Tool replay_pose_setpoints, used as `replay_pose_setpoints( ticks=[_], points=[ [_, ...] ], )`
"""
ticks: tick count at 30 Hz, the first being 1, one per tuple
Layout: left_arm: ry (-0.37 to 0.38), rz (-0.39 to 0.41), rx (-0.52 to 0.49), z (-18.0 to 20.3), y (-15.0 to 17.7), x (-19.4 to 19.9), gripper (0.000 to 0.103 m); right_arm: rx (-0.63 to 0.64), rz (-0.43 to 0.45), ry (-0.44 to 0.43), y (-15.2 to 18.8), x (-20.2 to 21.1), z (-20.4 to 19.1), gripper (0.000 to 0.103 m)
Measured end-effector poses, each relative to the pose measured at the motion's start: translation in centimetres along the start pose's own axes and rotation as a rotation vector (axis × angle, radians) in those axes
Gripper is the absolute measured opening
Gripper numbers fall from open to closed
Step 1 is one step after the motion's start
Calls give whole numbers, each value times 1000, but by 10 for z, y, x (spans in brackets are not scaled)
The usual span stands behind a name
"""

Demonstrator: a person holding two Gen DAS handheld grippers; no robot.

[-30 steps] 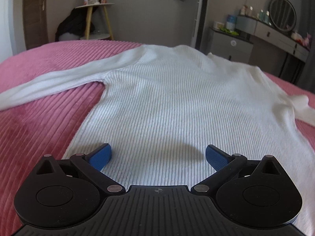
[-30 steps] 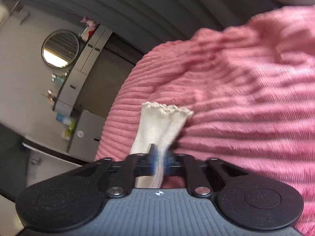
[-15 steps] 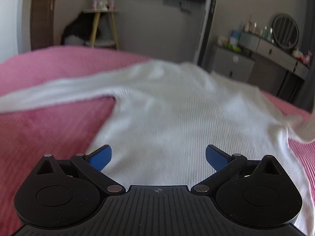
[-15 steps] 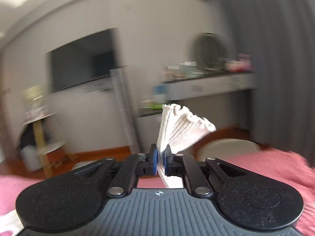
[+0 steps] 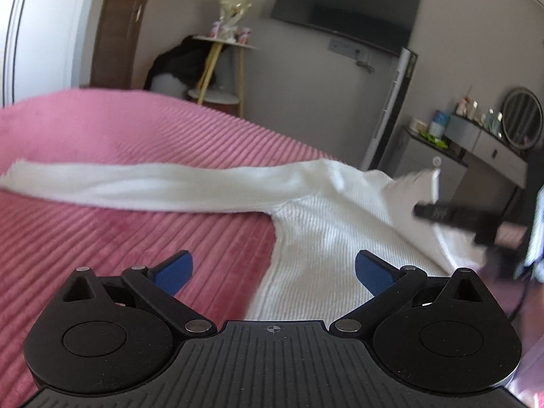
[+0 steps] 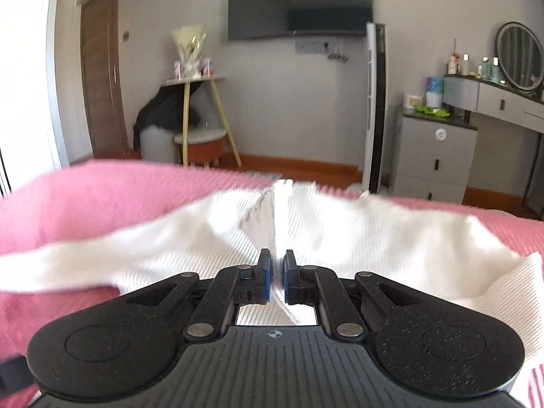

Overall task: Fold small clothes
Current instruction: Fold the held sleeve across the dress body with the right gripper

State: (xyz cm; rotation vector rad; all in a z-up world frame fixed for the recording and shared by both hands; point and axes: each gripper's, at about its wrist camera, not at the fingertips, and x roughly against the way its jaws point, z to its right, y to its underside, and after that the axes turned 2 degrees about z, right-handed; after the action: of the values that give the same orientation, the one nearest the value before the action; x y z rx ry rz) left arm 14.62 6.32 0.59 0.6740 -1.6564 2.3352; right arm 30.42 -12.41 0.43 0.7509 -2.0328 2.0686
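Bedroom around a pink bedspread

A ribbed pink bedspread (image 5: 136, 142) covers the bed. A wall-mounted television (image 6: 299, 3) hangs above a tower fan (image 6: 374, 102); a grey drawer cabinet (image 6: 435, 156) stands beside a dressing table with a round mirror (image 6: 520, 56).

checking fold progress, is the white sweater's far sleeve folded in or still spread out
Spread out. The sleeve lies straight across the pink blanket, away from the sweater body. Only the other sleeve is lifted, in the right gripper.
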Motion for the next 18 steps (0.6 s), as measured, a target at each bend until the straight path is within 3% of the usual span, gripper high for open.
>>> replay_pose_setpoints(
  ticks=[2, 3, 4, 6, 9, 13, 15, 18],
  points=[
    [4, -12, 22, -4, -1, -4, 103, -40, -69, -39, 3, -6, -2, 10],
    [6, -16, 29, -4, -2, -5, 103, -83, -80, -55, 9, -4, -4, 15],
    [10, -18, 32, -5, -2, -6, 103, -130, -75, -63, 12, 5, 1, 27],
    [22, -21, 33, -7, 0, -7, 103, -263, -35, -52, 25, 28, 13, 39],
    [63, -36, 39, -7, 2, -10, 103, -488, 12, 14, 47, 65, 48, 39],
    [193, -105, 80, -4, -3, -17, 103, -690, 34, 97, 94, 110, 87, 38],
    [249, -143, 128, -3, -7, -24, 103, -731, 44, 106, 110, 117, 99, 38],
    [295, -198, 199, 2, -16, -40, 103, -721, 45, 74, 107, 107, 115, 37]
  ],
)
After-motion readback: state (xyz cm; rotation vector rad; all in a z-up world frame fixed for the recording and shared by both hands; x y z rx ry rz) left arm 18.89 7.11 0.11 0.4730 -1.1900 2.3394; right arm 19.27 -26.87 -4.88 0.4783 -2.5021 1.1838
